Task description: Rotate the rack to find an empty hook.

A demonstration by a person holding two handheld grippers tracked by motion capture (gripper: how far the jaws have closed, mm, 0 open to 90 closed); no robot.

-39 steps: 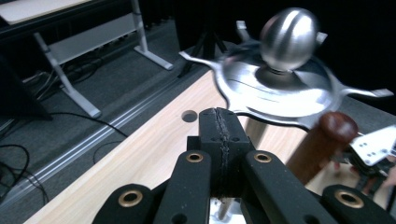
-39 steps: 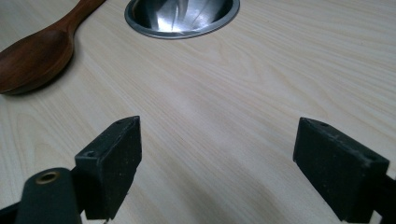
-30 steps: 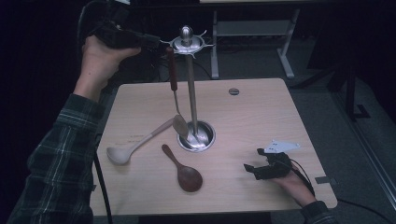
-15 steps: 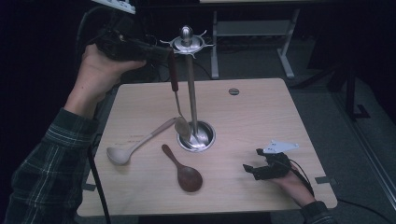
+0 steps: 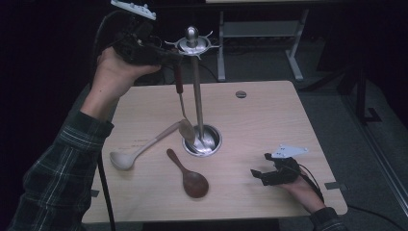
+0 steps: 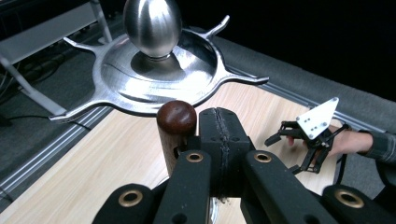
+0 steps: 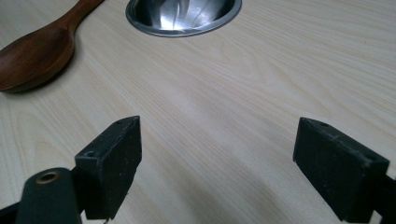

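The light wooden table (image 5: pixel 269 125) carries everything, its top square with a small round grey cap near the far edge. On it stands the tall polished steel utensil stand (image 5: pixel 198 106): a round dish base, a thin upright post, and at the top a flat disc with curved hook arms under an egg-shaped knob (image 6: pixel 152 25).

The left gripper (image 5: pixel 166 55), held high in the person's left hand (image 5: pixel 113 72) at the level of the stand's top disc, has its black jaws pressed fully together. Just beside those jaws, on their left in the left gripper view, is the rounded dark wooden handle end of a steel spoon with a brown handle (image 5: pixel 180 96). This spoon hangs straight down next to the post, its bowl low over the base dish; whether its handle is hooked on an arm I cannot tell.

The right gripper (image 5: pixel 263 174) rests low on the table's near right part, jaws spread wide with bare tabletop between them.

A pale cream ladle (image 5: pixel 139 150) lies left of the base, its handle tip near the dish. A dark brown wooden spoon (image 5: pixel 188 175) lies in front of the base, apart from it.
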